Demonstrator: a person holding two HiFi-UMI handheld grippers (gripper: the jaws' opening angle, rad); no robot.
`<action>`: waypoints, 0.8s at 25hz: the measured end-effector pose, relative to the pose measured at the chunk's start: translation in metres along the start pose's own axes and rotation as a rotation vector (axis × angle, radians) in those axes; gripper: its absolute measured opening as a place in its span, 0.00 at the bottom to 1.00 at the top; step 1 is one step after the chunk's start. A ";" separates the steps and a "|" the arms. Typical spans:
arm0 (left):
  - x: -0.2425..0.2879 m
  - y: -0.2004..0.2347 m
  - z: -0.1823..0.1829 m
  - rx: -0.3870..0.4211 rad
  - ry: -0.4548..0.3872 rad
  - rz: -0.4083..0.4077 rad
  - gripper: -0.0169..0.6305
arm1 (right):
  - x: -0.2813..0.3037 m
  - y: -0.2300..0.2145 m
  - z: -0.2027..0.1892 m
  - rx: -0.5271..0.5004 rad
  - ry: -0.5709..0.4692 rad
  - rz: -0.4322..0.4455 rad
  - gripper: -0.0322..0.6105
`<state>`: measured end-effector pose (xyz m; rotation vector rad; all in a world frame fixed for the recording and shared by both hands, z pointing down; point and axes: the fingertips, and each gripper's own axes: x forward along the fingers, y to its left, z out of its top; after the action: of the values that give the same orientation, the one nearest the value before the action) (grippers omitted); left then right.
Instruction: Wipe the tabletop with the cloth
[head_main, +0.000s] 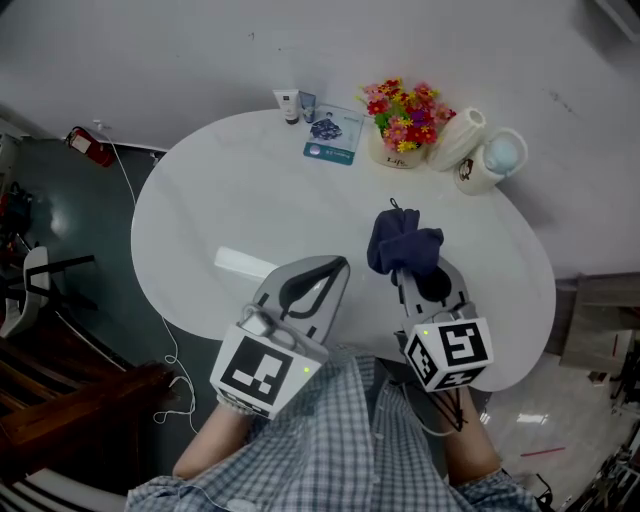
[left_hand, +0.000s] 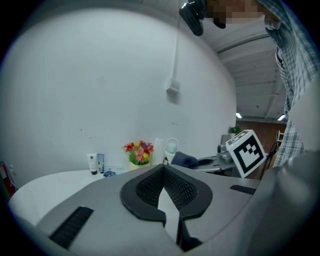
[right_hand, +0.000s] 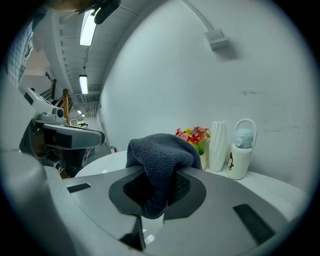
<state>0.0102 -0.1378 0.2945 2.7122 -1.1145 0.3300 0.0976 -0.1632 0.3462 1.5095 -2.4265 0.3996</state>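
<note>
A dark blue cloth (head_main: 402, 247) is bunched between the jaws of my right gripper (head_main: 411, 268), which is shut on it above the white oval tabletop (head_main: 230, 200) at its near right. In the right gripper view the cloth (right_hand: 161, 160) bulges up over the jaw tips and hangs down into the gap. My left gripper (head_main: 335, 266) hovers over the table's near middle, beside the right one; its jaws meet at the tips with nothing in them (left_hand: 164, 170).
At the table's far edge stand a pot of bright flowers (head_main: 404, 124), a white ribbed vase (head_main: 456, 138), a white bottle with a pale blue lid (head_main: 492, 160), a teal packet (head_main: 333, 135) and two small tubes (head_main: 290, 105). A red object (head_main: 88, 146) and cables lie on the floor at left.
</note>
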 end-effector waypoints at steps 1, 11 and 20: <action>0.000 0.000 0.001 0.005 -0.002 -0.001 0.03 | -0.006 -0.001 0.005 0.003 -0.015 -0.009 0.11; 0.004 -0.004 0.006 0.024 -0.009 -0.025 0.03 | -0.050 -0.007 0.030 0.009 -0.109 -0.072 0.11; 0.013 -0.011 0.009 0.041 -0.013 -0.058 0.03 | -0.067 -0.008 0.026 0.053 -0.112 -0.113 0.11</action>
<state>0.0279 -0.1409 0.2885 2.7804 -1.0407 0.3308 0.1316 -0.1197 0.2992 1.7255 -2.4171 0.3686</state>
